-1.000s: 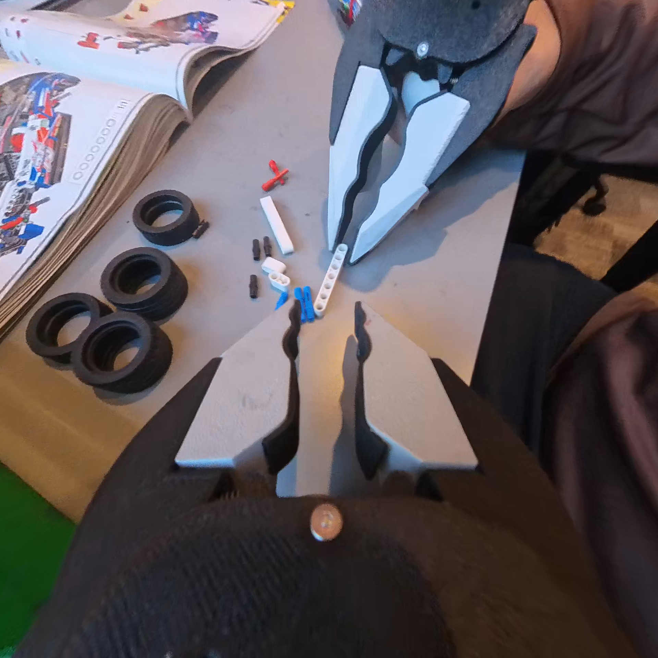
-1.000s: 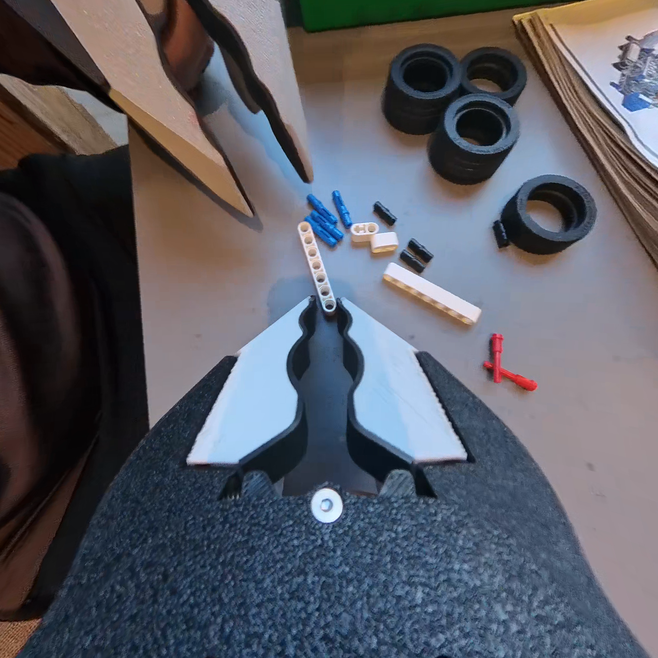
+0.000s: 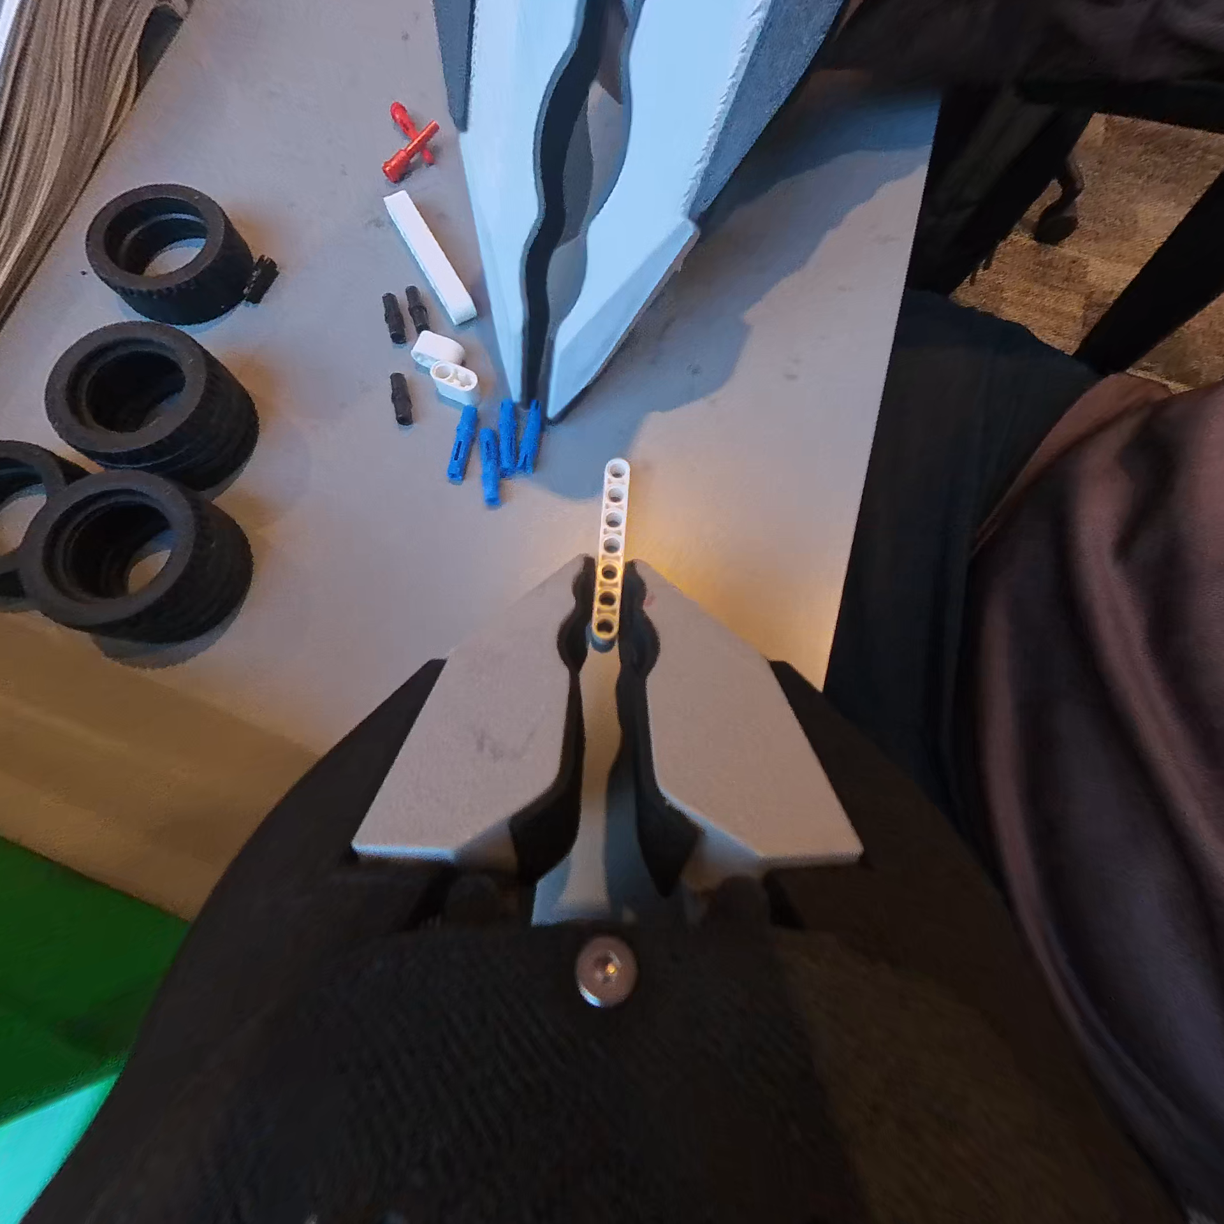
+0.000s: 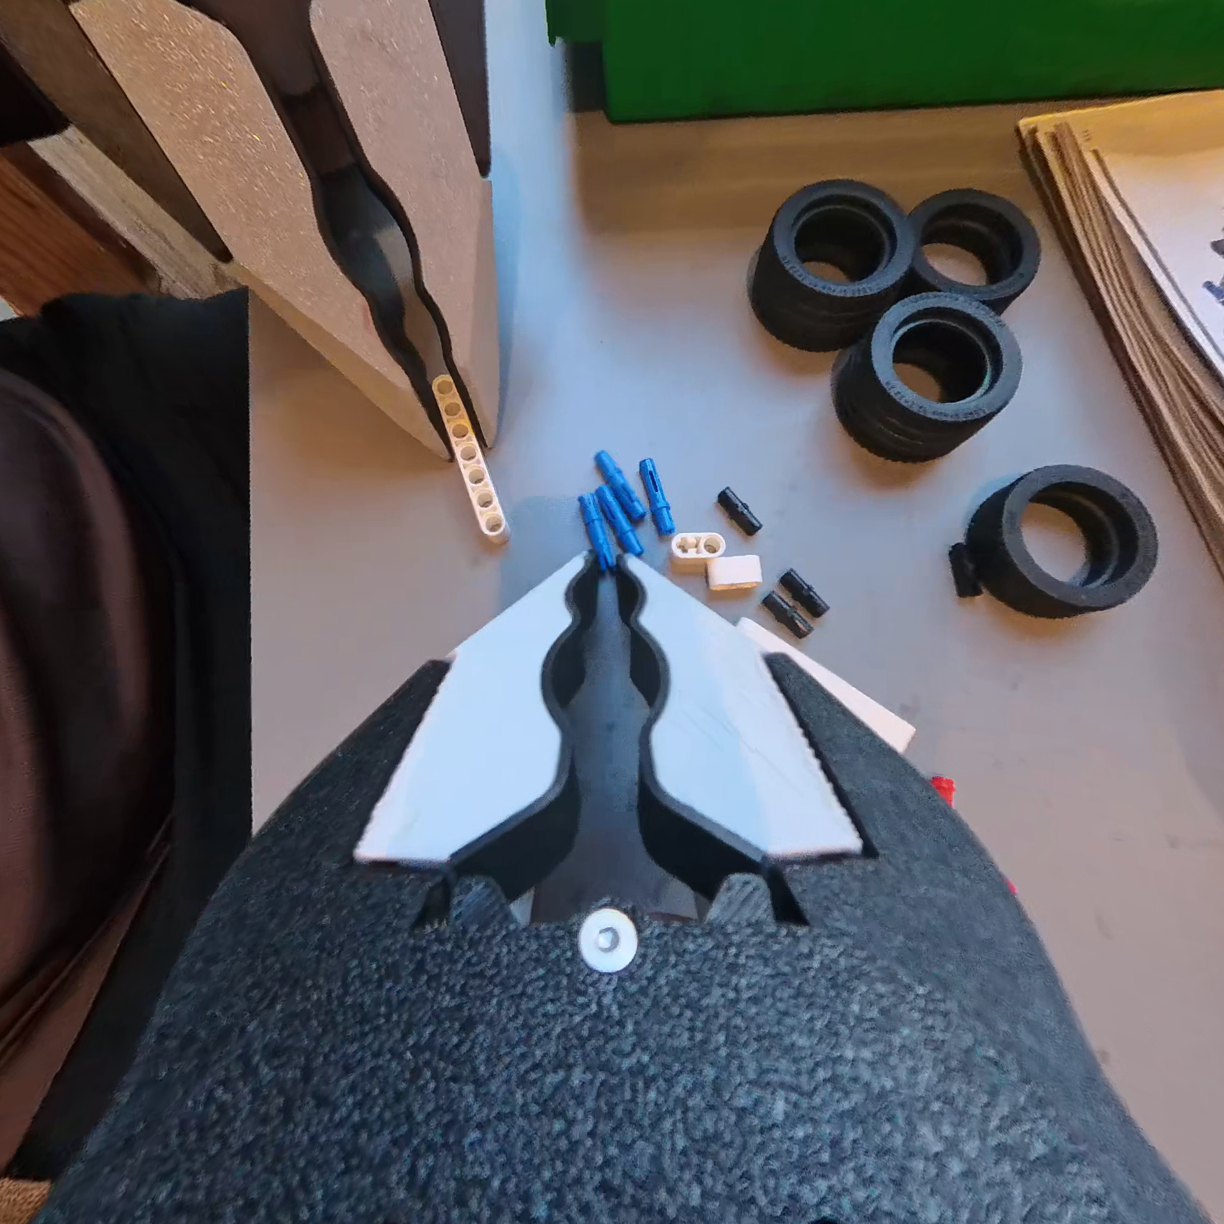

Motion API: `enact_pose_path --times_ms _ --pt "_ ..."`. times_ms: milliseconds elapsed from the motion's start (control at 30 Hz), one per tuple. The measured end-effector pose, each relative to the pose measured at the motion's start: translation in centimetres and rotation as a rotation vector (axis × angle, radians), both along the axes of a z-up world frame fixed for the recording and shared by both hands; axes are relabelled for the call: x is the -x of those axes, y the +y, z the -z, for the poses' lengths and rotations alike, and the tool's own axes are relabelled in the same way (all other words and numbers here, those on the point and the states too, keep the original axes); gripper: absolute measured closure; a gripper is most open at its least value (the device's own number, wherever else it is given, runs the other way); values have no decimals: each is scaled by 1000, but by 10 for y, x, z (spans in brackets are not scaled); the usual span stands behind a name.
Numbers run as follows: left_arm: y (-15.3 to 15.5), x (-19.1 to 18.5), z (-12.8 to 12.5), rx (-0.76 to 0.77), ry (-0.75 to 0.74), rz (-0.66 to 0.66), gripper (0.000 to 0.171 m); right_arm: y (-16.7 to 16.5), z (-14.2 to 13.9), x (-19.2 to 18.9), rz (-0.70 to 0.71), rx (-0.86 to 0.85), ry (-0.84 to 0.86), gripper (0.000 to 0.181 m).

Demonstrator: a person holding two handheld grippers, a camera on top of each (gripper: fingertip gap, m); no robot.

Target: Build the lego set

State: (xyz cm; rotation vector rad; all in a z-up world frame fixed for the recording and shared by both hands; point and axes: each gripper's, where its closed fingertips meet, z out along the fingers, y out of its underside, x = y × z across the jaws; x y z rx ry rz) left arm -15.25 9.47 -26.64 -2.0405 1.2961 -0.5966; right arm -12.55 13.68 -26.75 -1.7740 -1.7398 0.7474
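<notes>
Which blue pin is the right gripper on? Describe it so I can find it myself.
Start from the stack of black tyres on the grey table and look toward the table's near edge, to the cluster of four blue pins. The right gripper is closing on the blue pin at the cluster's outer edge, nearest the white holed beam; it alone reaches between the fingertips.

Office-like room: grey desk (image 3: 762, 410), chair base (image 3: 1060, 199)

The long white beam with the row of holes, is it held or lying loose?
Held. The left gripper is shut on the long white holed beam; its far half projects past the fingertips.
</notes>
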Motion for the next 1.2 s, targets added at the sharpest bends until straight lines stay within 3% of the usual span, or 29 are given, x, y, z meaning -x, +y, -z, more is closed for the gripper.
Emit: enact_pose_path --times_ms 200,400,533,900,1200 --pt "0 -2 -1 17 -16 0 151 -4 0 -3 15 -1 12 177" --pt "5 -1 -11 9 -83 -35 150 -11 -20 -8 54 98 125 177" --pt "7 0 -10 32 -90 -53 150 -3 -13 -15 100 105 105 177" --pt "6 -14 -39 4 -277 -53 156 -31 -51 3 55 376 341 177" --pt "16 -7 -50 97 -424 -131 150 -31 -53 6 53 323 364 177"
